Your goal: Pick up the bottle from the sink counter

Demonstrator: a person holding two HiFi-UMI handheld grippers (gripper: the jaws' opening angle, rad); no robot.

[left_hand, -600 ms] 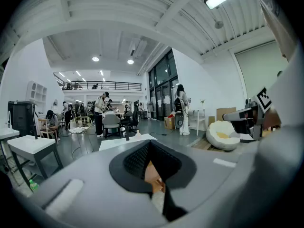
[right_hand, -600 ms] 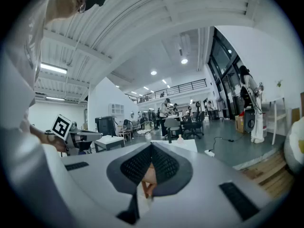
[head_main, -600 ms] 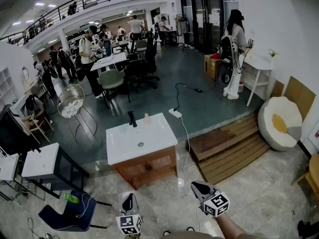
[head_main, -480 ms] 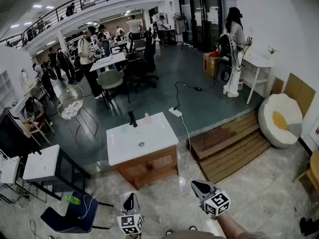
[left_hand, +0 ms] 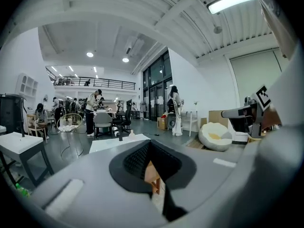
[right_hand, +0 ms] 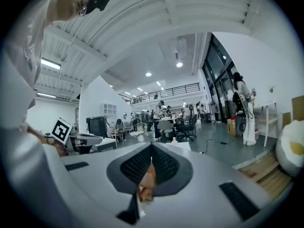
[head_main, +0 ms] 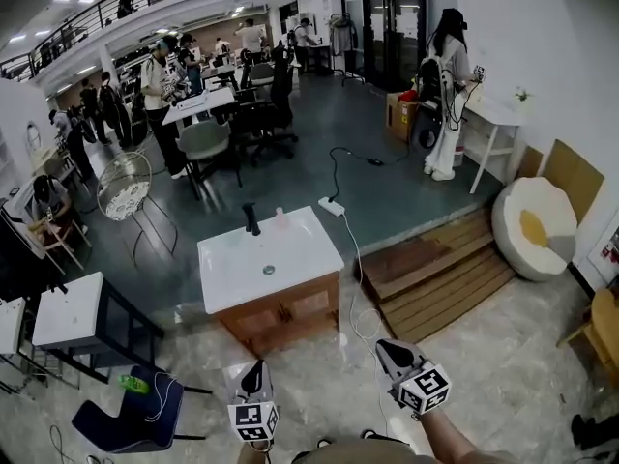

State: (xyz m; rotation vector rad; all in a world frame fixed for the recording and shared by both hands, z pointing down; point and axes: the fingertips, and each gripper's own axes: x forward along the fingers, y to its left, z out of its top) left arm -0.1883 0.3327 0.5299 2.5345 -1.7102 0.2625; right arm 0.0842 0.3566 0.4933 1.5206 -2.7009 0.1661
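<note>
The bottle (head_main: 281, 218) is small and pale pink with a narrower top. It stands upright at the far edge of the white tabletop (head_main: 224, 288), just to the right of the black faucet (head_main: 250, 218) and beyond the drain (head_main: 268, 270) of the sink basin. From here it is too small to make out a cap, a label or how full it is. Judging by its size, it is probably a light plastic bottle that is fairly stiff but easy to tip, with a smooth wall that could slide under a loose pinch. The safest hold looks to be across the body, below the shoulder and near the middle, with the pads square to its sides; the narrow top would give less surface to grip. Standing at the back, right beside the faucet, it leaves little room on that side, so coming in from the right or the front seems cleaner. The left tool (head_main: 257, 373) and the right tool (head_main: 389, 349) are both held low, well short of the wooden cabinet (head_main: 280, 319). On each the jaws are pressed together with nothing between them, so either would have to spread before reaching.
</note>
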